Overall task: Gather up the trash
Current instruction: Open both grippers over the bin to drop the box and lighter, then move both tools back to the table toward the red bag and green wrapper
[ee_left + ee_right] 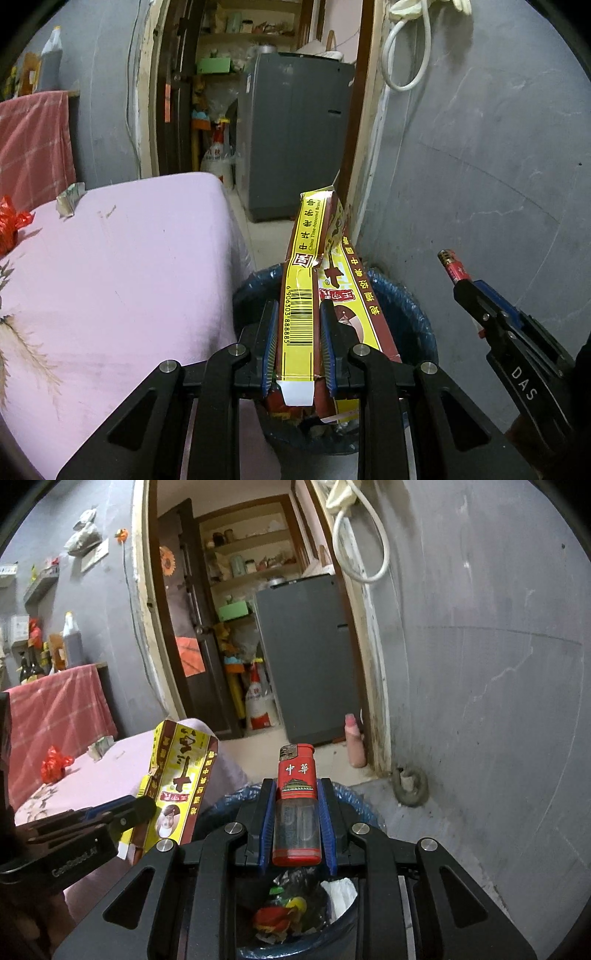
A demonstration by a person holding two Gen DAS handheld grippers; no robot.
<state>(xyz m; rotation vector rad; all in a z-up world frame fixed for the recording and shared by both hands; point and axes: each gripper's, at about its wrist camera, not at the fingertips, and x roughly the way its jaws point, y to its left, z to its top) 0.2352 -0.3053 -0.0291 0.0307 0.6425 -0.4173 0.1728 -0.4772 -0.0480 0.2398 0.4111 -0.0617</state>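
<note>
while over bin (pixel 354 794), left fingers (pixel 297 314) clamp flattened carton (pixel 306 280), right fingers (pixel 296 786) clamp lighter (pixel 295 805).

**Two wrist cameras over one bin, facing the doorway**

The left wrist camera sits just behind its own gripper (pixel 298 332) and looks forward and downward over the trash bin (pixel 413 314), close enough that the bin's rim fills the lower middle. Left of the bin lies the pink-covered table (pixel 110 277); beyond the bin stands the doorway with the grey appliance (pixel 291 136).

The right wrist camera rides behind the right gripper (pixel 295 812), directly above the same bin (pixel 354 801), looking into its contents and on toward the same grey appliance (pixel 310 657).

Both views share the bin, table, doorway and grey wall. Each sees the other gripper beside the bin.
</note>
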